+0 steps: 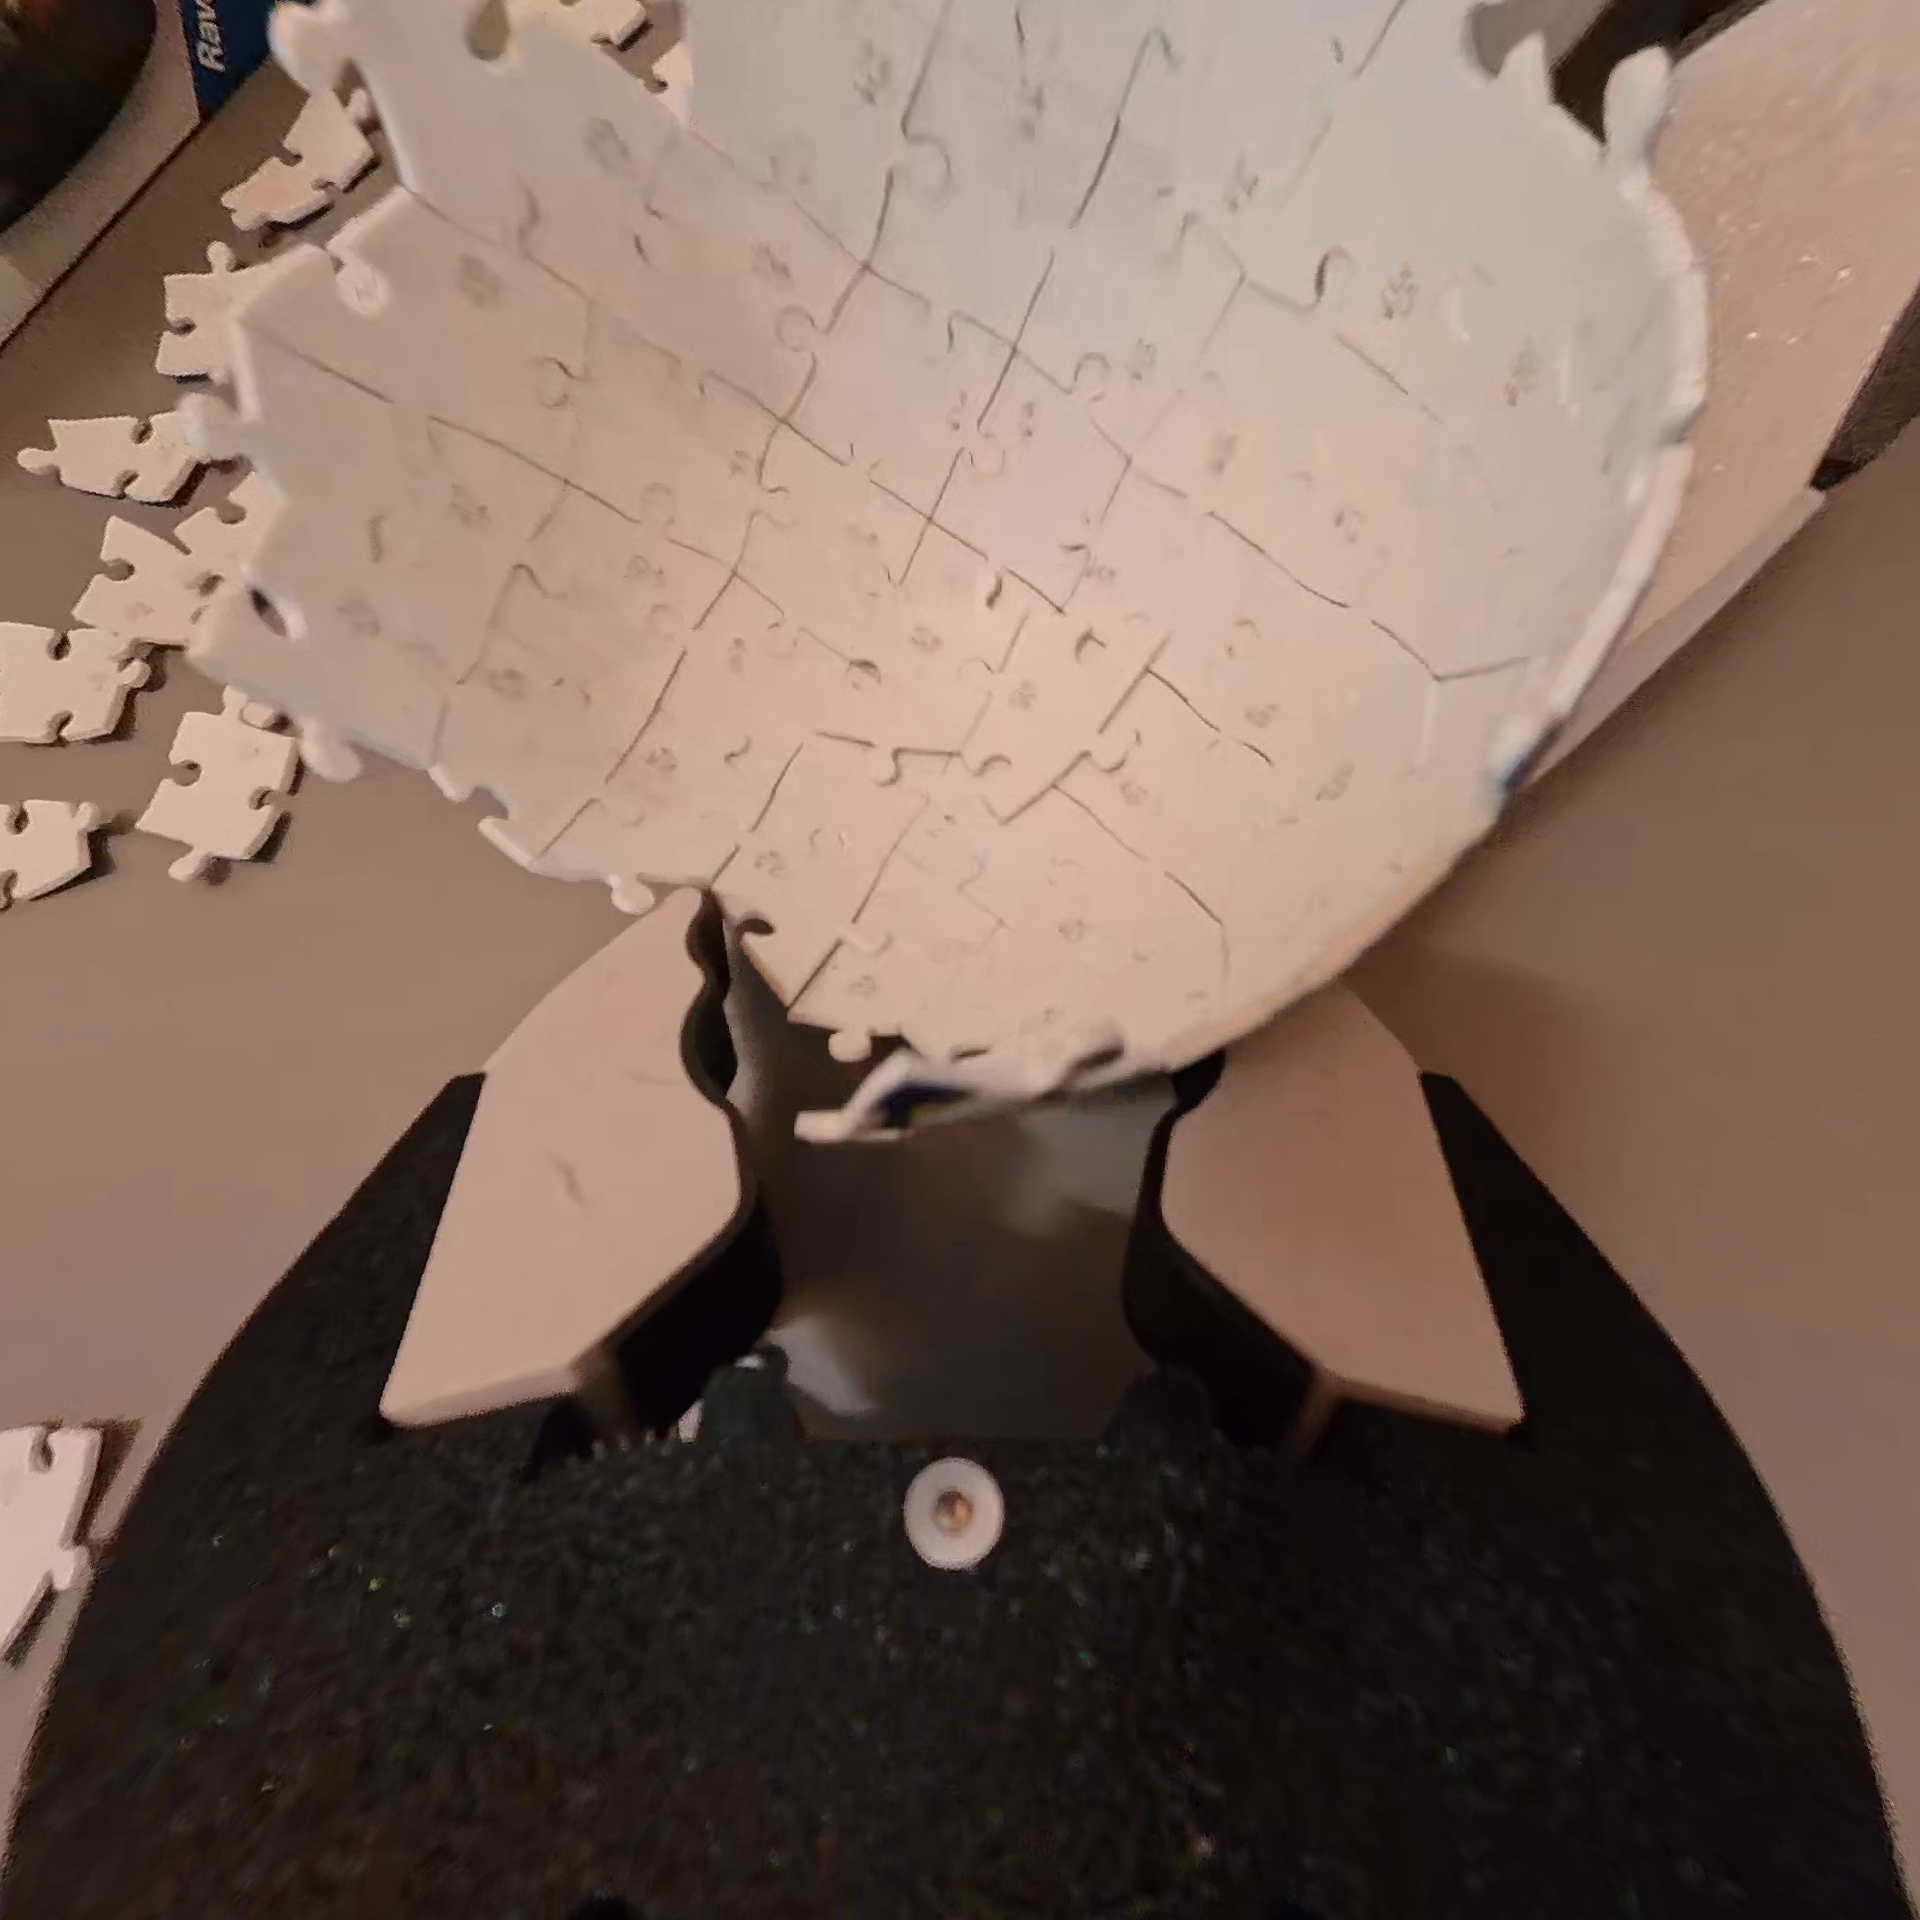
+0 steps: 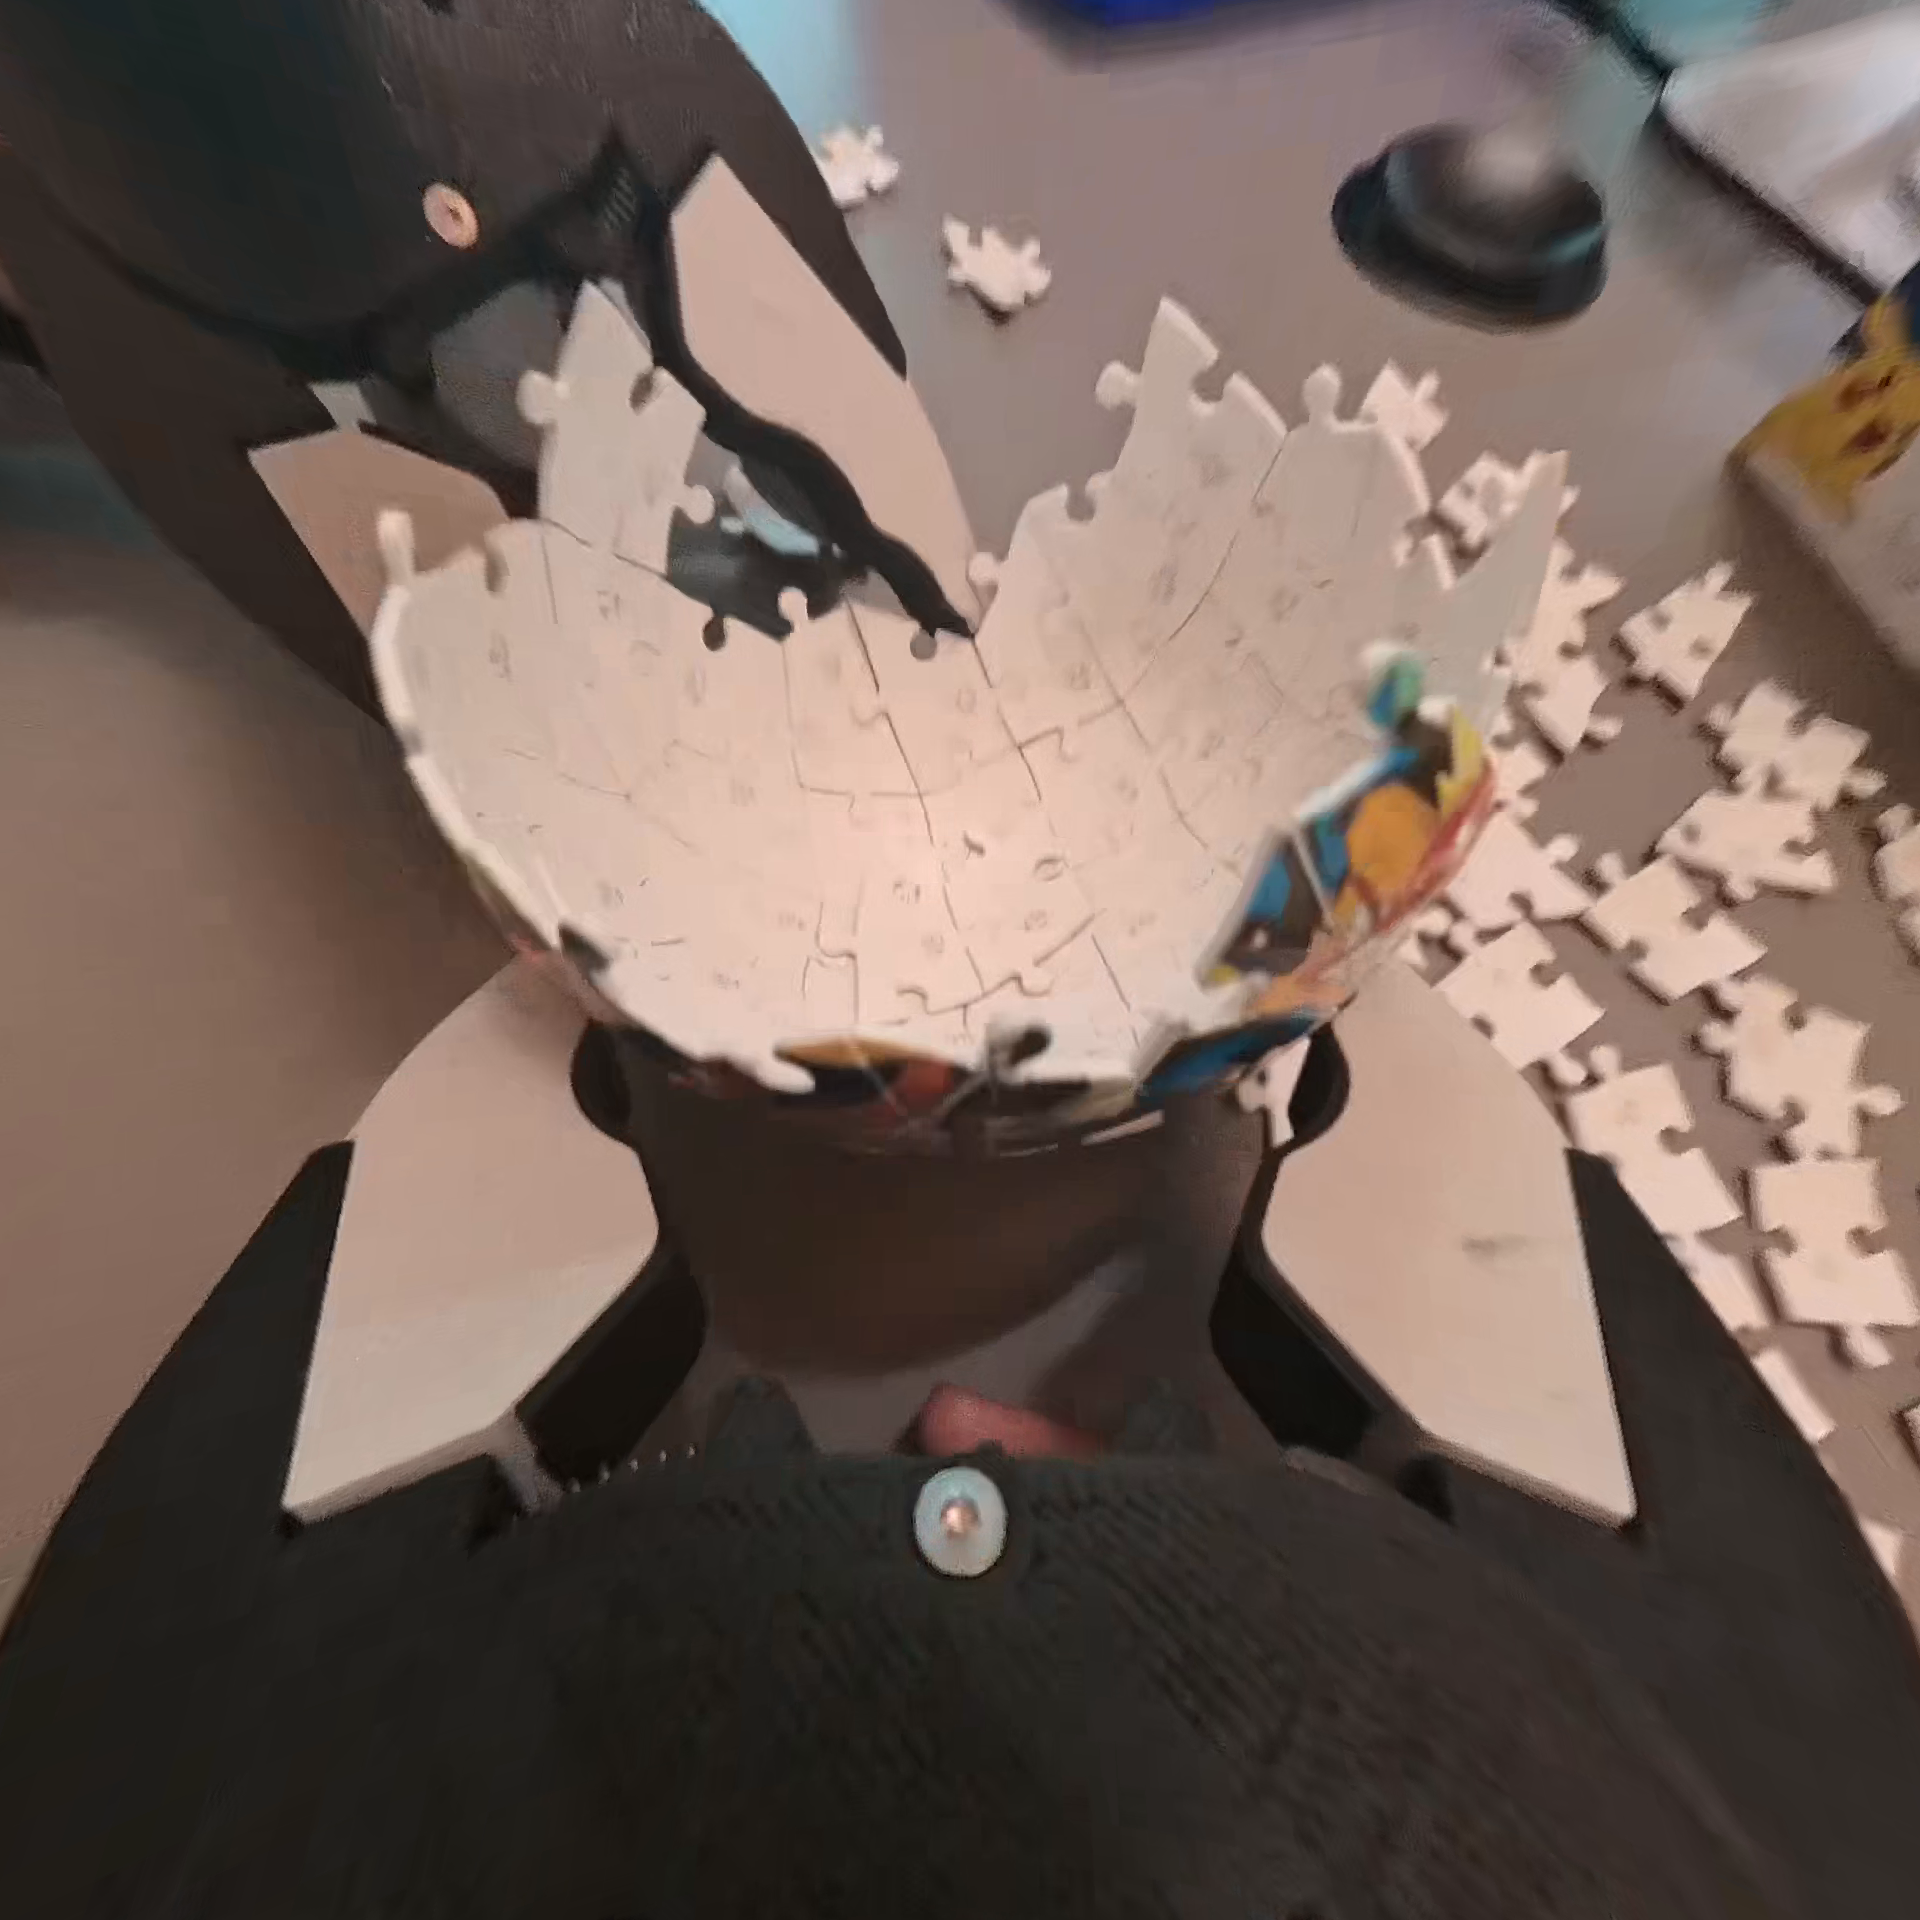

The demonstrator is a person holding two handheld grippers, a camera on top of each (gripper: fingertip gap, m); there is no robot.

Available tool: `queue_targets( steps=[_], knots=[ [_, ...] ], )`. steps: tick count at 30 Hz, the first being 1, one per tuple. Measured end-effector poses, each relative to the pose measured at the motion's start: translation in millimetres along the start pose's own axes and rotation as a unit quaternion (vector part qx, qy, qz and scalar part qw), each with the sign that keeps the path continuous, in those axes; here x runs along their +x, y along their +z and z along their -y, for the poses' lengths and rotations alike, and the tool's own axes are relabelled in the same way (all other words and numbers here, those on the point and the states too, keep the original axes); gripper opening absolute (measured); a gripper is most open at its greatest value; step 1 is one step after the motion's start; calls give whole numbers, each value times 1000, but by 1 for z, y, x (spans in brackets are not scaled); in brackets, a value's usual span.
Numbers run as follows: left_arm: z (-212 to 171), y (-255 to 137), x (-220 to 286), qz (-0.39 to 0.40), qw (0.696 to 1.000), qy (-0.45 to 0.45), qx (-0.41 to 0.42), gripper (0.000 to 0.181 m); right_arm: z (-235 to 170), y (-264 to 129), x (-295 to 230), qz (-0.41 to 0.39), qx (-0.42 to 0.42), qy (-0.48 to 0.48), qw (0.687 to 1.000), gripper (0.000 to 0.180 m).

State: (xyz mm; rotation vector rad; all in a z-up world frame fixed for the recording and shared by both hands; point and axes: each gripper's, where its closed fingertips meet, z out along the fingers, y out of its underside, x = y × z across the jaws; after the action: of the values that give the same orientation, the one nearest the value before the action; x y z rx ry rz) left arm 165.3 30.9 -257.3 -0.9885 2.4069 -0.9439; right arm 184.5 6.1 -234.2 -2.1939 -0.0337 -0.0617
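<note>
both grippers on the half-built puzzle bowl

i see my left gripper (image 1: 966, 997) at the near rim of the puzzle bowl (image 1: 935, 499), a curved shell of joined white pieces with its hollow side facing the camera. its jaws stand on either side of the lower edge and look closed onto it, though blur keeps me from being sure of contact on the right finger.

from the right wrist view, my right gripper (image 2: 961, 1049) has its fingers to both sides of the bowl's (image 2: 852, 831) near rim, clenched on it as far as i can tell; the printed, colourful outer face shows at the right edge. the left gripper (image 2: 831, 540) enters from the upper left, one dark fingertip resting inside the far rim.

loose pieces (image 2: 1662, 935) lie white side up on the grey table (image 2: 1195, 260), spread to the right of the bowl. a black round base (image 2: 1470, 223) sits well behind them, and a yellow box (image 2: 1849, 416) is at the far right edge.
</note>
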Motion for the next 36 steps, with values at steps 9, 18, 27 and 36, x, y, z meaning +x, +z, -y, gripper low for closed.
queue_targets(
  steps=[9, 18, 27, 36],
  knots=[
    [-11, -6, 14, -50, 997, -18, -46, 87, 14, -3, -3, -36, 34, -124, 991, 124],
    [-25, -33, 18, -112, 989, -81, -53, 96, 21, -2, -9, -85, 11, -240, 967, 122],
    [-32, -75, 1, -96, 984, -146, 19, 66, 34, 3, -25, -113, 4, -339, 934, 119],
    [-53, -61, 8, -44, 995, -90, -18, 37, 42, 15, -41, -122, -18, -399, 909, 119]
  ],
)
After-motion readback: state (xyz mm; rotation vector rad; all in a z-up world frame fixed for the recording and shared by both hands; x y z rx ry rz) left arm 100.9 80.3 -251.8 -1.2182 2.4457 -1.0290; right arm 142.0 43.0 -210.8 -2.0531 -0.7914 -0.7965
